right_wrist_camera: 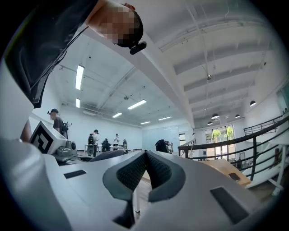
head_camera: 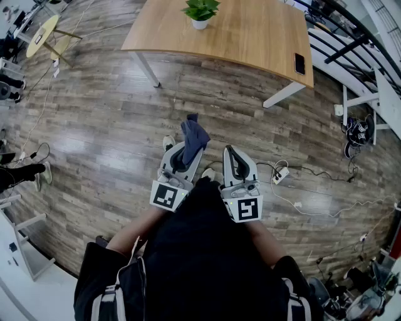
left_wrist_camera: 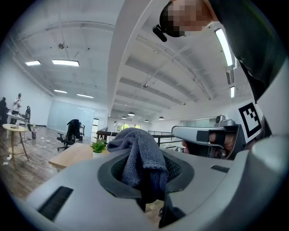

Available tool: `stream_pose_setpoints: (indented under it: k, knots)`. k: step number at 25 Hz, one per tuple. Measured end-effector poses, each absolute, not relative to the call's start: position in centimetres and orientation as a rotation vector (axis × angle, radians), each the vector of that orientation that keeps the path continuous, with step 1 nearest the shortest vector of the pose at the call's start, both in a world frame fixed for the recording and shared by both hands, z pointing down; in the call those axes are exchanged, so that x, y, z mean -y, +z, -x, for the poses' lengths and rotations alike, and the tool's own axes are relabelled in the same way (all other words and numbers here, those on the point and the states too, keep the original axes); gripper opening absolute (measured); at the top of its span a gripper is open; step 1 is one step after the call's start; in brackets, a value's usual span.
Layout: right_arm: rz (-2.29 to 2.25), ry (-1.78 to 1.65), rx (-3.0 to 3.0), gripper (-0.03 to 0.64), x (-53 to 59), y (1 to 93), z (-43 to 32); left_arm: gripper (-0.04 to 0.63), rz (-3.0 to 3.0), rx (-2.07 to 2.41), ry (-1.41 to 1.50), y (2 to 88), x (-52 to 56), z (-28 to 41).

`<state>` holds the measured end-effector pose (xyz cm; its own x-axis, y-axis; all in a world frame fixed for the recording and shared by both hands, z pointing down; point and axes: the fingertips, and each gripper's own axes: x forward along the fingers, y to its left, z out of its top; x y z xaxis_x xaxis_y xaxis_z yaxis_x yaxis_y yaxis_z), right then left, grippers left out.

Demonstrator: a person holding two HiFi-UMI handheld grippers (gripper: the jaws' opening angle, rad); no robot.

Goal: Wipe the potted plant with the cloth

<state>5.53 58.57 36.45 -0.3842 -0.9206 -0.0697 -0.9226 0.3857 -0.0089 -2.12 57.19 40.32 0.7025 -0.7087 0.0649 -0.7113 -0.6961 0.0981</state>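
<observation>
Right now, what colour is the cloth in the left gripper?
The cloth is dark blue-grey, clearest in the left gripper view.

The cloth [head_camera: 194, 135] was dark blue-grey with a fine woven texture. The left gripper [head_camera: 185, 150] and the right gripper [head_camera: 229, 152] were pale grey with dark grey, dot-textured pads [right_wrist_camera: 131, 173], and each bore a marker cube [head_camera: 165, 195] of black-and-white squares. The potted plant [head_camera: 200, 12] had bright green leaves in a white pot; the table [head_camera: 250, 37] was light honey-coloured wood grain on white legs, and the floor [head_camera: 106, 125] was brown-grey streaked planks.
</observation>
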Motion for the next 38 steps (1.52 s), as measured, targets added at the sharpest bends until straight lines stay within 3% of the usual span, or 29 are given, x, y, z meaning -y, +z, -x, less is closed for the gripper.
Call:
stream_pose_setpoints:
  k: [21,26,33,38]
  knots:
    - [1.530,-0.249,-2.701,0.018,-55.0,41.4,-4.9,0.115,-2.551,1.399,-0.027,43.2,-52.7,7.4]
    - [1.553,-0.060,-2.666,0.018,-50.2,40.2,-5.8,0.115,-2.565,1.277,0.038,45.5,-47.0,5.1]
    - [1.675,-0.233,-2.652,0.018,-38.7,41.4,-7.1,0.115,-2.614,1.172,0.023,45.1,-36.2,3.7]
    - [1.673,-0.262,-2.655,0.018,-31.2,41.0,-5.8,0.115,-2.623,1.209,0.026,43.7,-28.0,7.0]
